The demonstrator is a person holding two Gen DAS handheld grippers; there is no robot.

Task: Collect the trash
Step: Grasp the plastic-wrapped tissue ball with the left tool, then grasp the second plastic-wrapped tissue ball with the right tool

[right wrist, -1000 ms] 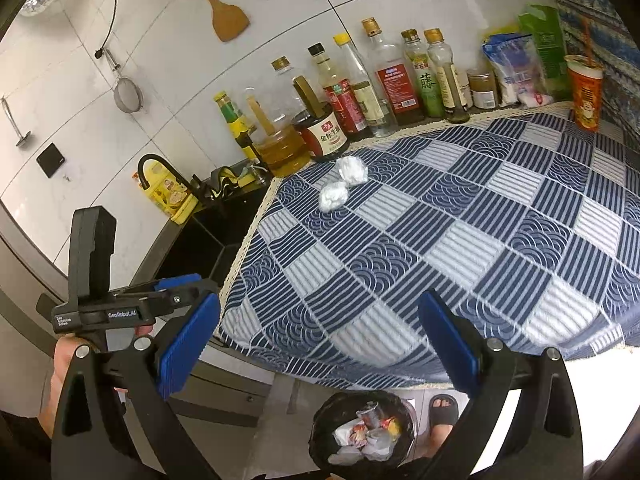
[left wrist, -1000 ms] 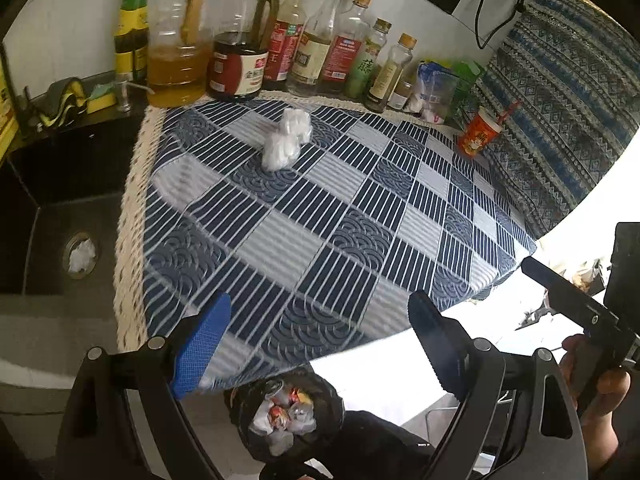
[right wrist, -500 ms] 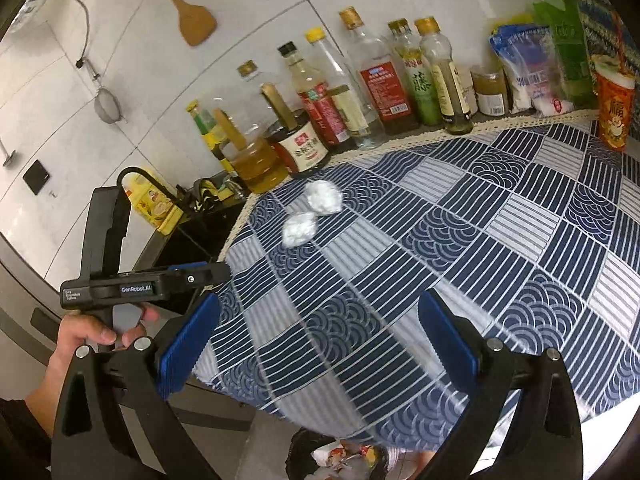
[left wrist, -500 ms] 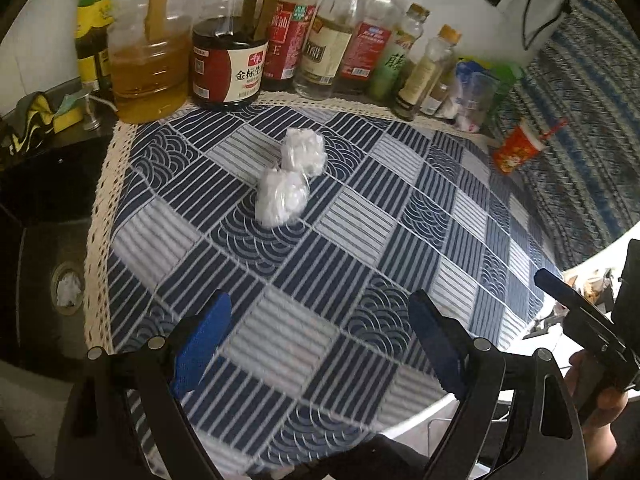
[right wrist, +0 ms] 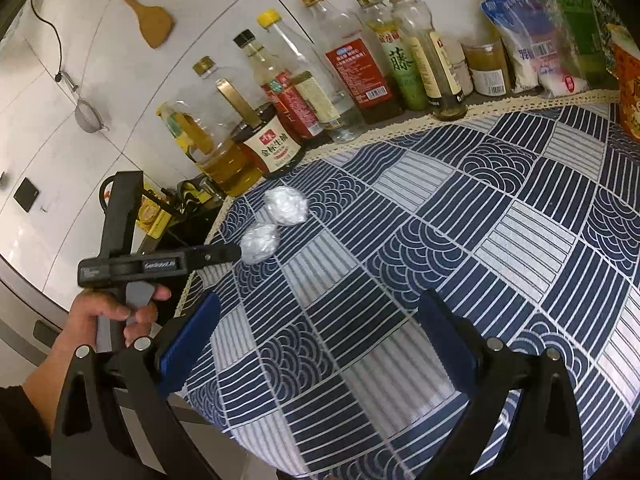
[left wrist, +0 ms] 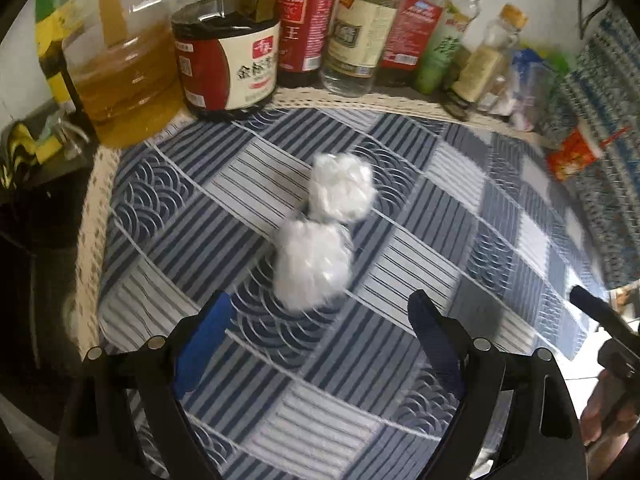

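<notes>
Two crumpled white wads lie touching on the blue patterned tablecloth (left wrist: 460,216). The near wad (left wrist: 310,266) sits just ahead of my left gripper (left wrist: 317,300), whose jaws are open wide and empty; the far wad (left wrist: 340,188) is behind it. In the right wrist view the same near wad (right wrist: 260,243) and far wad (right wrist: 286,205) lie at the cloth's left side, with the left gripper's tip (right wrist: 224,254) right beside the near one. My right gripper (right wrist: 320,298) hangs open over the cloth's front part, well short of the wads, nothing between its fingers.
A row of sauce bottles (right wrist: 360,72), an oil jug (left wrist: 124,80) and a soy sauce jar (left wrist: 228,68) line the back edge. A red cup (left wrist: 572,156) and bags (right wrist: 532,48) stand at the right. A dark sink (left wrist: 36,208) drops off left of the cloth.
Both grippers have moved forward and down over the table toward the wads. The black trash bin below the table edge has left both views. The jaws stayed open.
</notes>
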